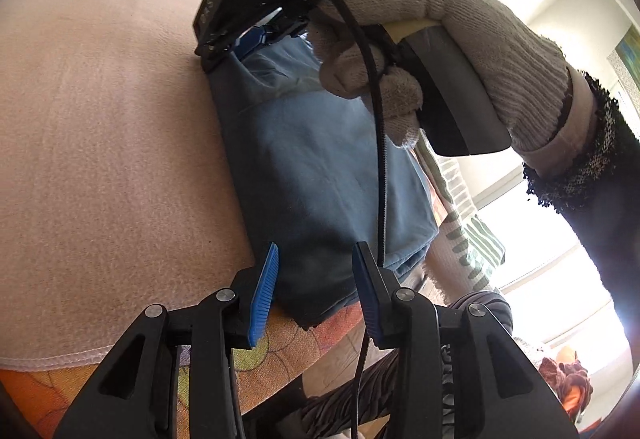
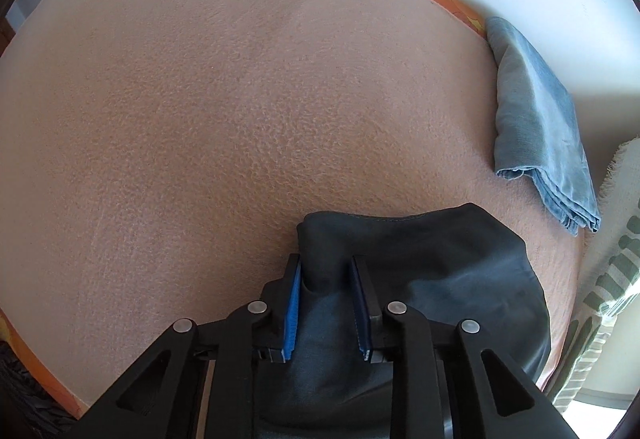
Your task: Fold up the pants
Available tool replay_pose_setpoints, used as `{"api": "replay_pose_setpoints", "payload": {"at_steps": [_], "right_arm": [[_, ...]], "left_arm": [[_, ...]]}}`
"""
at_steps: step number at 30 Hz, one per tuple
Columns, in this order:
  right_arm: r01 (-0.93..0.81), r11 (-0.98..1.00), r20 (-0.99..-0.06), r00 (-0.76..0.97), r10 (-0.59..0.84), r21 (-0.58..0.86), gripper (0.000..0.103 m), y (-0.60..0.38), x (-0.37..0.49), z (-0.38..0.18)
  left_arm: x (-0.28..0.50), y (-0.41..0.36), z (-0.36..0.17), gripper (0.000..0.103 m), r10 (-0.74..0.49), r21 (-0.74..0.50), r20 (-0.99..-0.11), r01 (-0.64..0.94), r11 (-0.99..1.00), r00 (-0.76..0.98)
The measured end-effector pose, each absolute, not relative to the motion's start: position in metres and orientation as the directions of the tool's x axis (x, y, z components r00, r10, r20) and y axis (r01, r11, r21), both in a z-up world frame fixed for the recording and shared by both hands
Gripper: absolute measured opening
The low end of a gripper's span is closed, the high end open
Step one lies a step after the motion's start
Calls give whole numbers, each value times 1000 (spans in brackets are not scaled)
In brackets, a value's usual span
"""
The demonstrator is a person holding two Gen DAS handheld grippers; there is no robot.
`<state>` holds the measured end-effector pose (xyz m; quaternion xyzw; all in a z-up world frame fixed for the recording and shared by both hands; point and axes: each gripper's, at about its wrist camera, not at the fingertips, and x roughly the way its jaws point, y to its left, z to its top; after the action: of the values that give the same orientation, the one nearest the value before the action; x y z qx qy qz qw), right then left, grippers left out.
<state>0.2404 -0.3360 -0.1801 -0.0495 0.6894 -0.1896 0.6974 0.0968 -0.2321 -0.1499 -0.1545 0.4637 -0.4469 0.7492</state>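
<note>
Here the fold looks to be at its gripping stage: the dark slate-blue cotton pants [image 2: 420, 279] lie bunched near the right-hand edge of the desk, on its peach-pink fleece cover [image 2: 200, 99], with a rounded folded edge facing out across the cloth.

The right gripper [image 2: 326, 303], held in a white knitted glove [image 1: 440, 39], points steeply down onto the far end of the garment. Its fingers [image 2: 292, 307] have a raised ridge of the dark fabric between them. They are drawn in narrow rather than spread, but from the wrist view I cannot tell for certain that both pads are pressing the cloth; it looks like a pinch just about made.

The left gripper [image 1: 316, 287] sits at the near end of the same garment. Its fingers [image 1: 264, 291] are partly spread, one on either side of the pants' near corner, which hangs at the desk edge over the orange flowered cloth [image 1: 280, 351]. Nothing is clamped there; the fabric lies between and just beyond the tips.

My guess is the next move needs the left fingers to go forward and shut on that corner, so both ends can be lifted together and carried over without the layers sliding apart.

A folded pale-blue denim piece [image 2: 536, 111] rests well apart, against the wall.
</note>
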Motion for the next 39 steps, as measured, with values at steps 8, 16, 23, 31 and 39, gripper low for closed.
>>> {"api": "replay_pose_setpoints", "payload": {"at_steps": [8, 16, 23, 31, 39], "right_arm": [[296, 927, -964, 62, -258, -229, 5, -352, 223, -157], [335, 923, -964, 119, -238, -186, 4, -362, 213, -139], [357, 918, -962, 137, -235, -173, 4, -369, 210, -132], [358, 917, -961, 141, -239, -176, 2, -366, 214, -138], [364, 916, -962, 139, -235, -171, 0, -368, 219, -153]], "left_arm": [[97, -239, -152, 42, -802, -633, -575, 535, 560, 159], [116, -225, -155, 47, -801, -668, -579, 473, 574, 152], [101, -238, -149, 20, -825, -656, -551, 546, 522, 127], [87, -235, -145, 9, -807, -604, -567, 583, 544, 165], [75, -236, -145, 9, -793, -573, -582, 602, 556, 180]]}}
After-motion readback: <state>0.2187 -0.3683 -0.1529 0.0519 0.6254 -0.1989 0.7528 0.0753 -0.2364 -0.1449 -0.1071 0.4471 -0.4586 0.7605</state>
